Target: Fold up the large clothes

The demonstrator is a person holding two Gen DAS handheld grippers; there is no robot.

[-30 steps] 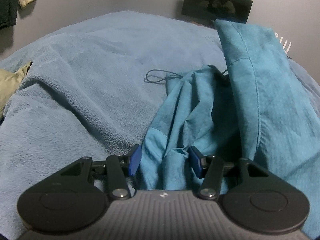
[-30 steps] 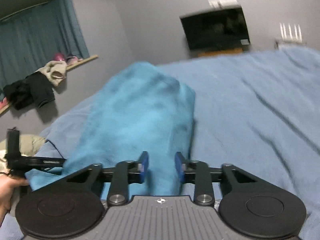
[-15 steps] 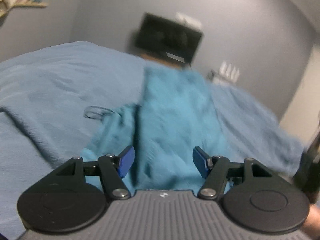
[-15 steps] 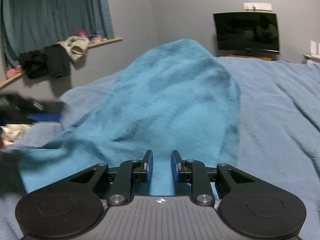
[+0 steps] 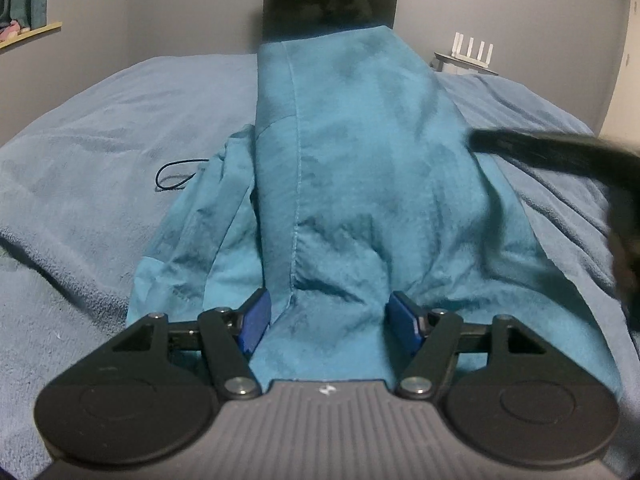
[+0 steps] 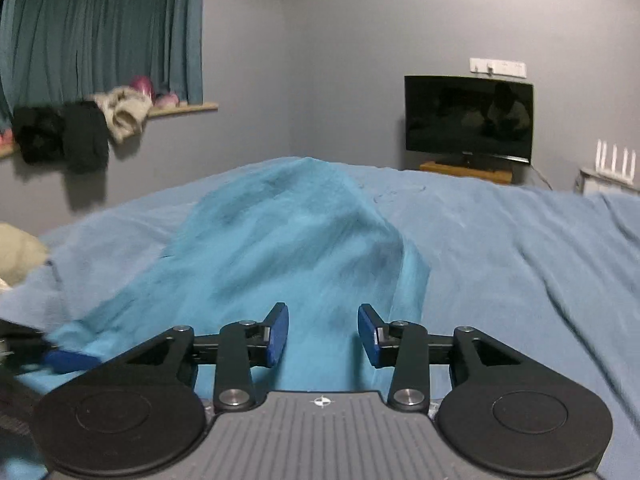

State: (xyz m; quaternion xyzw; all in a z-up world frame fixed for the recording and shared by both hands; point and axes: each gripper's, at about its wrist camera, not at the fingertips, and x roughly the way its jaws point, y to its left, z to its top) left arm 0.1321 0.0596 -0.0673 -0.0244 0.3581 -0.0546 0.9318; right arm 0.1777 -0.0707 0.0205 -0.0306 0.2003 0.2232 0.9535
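Two grippers: both over the bed, each with its blue pads spread apart and garment cloth lying between them.
Bed: largest thing in both views, covered in a pale blue fleecy blanket with soft ridges; it fills the frame from side to side.
Garment: teal cloth lying on the bed, humped up in a tall fold down the middle of the left wrist view, with a stitched seam running along it; a crumpled part sags to its left. In the right wrist view it rises in a broad mound ahead of the pads and spreads down to the lower left.
Curtain: teal, hanging at the upper left of the right wrist view above a ledge heaped with dark and cream clothes.
TV: dark screen against the grey wall, past the far edge of the bed.
Left gripper: wide open, pads on either side of the garment's near end, not pinching it.
Right gripper: open, pads apart over the cloth; whether they touch it I cannot tell.
Cable: thin dark loop on the blanket, just left of the garment.
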